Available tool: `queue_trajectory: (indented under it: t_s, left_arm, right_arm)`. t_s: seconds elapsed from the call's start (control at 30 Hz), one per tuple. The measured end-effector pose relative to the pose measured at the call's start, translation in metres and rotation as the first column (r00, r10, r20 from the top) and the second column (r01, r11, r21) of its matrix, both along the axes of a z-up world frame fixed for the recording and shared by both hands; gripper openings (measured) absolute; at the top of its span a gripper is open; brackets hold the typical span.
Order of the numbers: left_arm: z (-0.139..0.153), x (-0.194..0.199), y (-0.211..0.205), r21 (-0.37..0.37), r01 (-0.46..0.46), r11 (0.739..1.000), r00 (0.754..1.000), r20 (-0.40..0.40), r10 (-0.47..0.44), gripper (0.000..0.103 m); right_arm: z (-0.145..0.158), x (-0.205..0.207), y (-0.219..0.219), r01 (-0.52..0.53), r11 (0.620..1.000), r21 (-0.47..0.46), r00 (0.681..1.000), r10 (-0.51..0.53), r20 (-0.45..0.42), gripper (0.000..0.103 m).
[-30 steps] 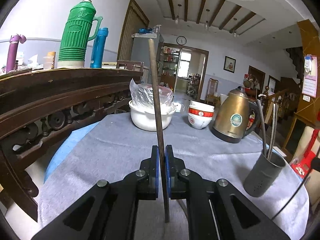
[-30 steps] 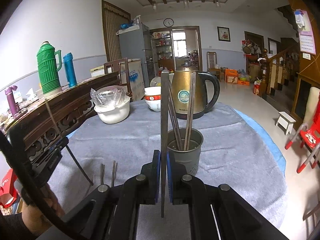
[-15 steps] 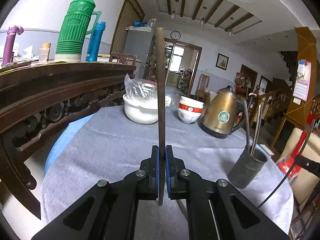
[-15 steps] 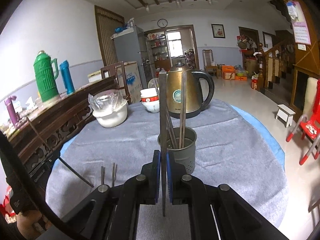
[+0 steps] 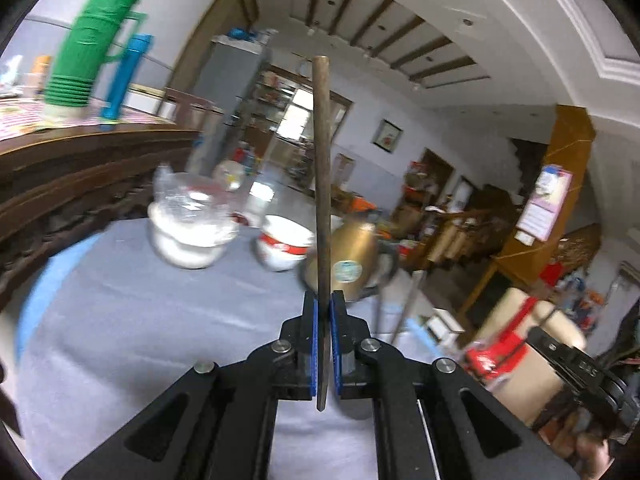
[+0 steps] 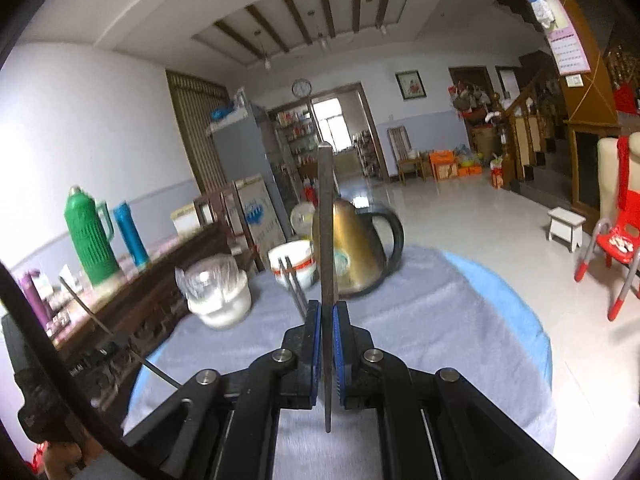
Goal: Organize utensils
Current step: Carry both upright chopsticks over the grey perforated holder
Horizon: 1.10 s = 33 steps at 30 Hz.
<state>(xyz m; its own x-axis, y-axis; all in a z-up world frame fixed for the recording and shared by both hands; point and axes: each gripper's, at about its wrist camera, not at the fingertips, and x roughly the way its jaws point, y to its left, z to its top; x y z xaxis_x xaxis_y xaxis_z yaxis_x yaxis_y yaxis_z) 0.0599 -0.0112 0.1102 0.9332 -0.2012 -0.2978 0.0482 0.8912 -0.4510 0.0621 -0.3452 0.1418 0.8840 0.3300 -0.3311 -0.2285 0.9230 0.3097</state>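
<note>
Two grippers show, and each one holds one chopstick. The left gripper (image 5: 324, 320) is squeezed tight on a brown chopstick (image 5: 322, 184) that stands straight up between its blue pads. The right gripper (image 6: 327, 320) is squeezed tight on a dark chopstick (image 6: 326, 240) that stands up the same way.

Both are over a round table with a gray cloth (image 6: 420, 320). On the table there is one gold kettle (image 6: 356, 248) with a black handle, one white bowl with a red band (image 6: 294, 262) and one white bowl with clear plastic on top (image 6: 218, 296). Two more chopsticks (image 6: 294, 288) poke up just beside the right gripper; what they stand in is hidden behind it.

On the dark wooden cabinet (image 6: 160, 292) beside the table stand one green flask (image 6: 90, 240), one blue flask (image 6: 130, 232) and one purple bottle (image 6: 34, 296).

The left view is blurry. It also shows the two bowls, the kettle, and the green and blue flasks.
</note>
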Motion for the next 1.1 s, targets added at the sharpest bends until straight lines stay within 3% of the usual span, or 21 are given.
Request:
queue_trajectory:
  t_s: [0.2,0.37,0.53,0.8,1.1]
  left_arm:
    - [0.019,0.047,-0.046,0.031,0.092,0.995,0.996,-0.008,-0.092,0.006]
    - [0.021,0.076,-0.073,0.045,0.121,0.992,0.992,-0.029,-0.12,0.006]
    - [0.006,0.102,-0.093,0.083,0.145,0.986,0.985,-0.102,-0.136,0.006]
    - [-0.017,0.117,-0.108,0.15,0.152,0.977,0.966,-0.229,-0.116,0.006]
    - [-0.021,0.12,-0.114,0.171,0.16,0.972,0.954,-0.279,-0.108,0.006]
  right_arm:
    - [0.024,0.035,0.001,-0.01,1.0,-0.009,0.999,0.01,0.036,0.006]
    - [0.015,0.065,0.008,-0.017,0.999,-0.032,1.0,0.018,0.011,0.006]
    - [0.001,0.086,0.014,-0.031,0.998,-0.056,0.999,0.03,-0.021,0.006]
    - [-0.02,0.106,0.018,-0.059,0.995,-0.085,0.995,0.052,-0.083,0.007]
    - [-0.031,0.115,0.024,-0.074,0.991,-0.11,0.991,0.06,-0.122,0.007]
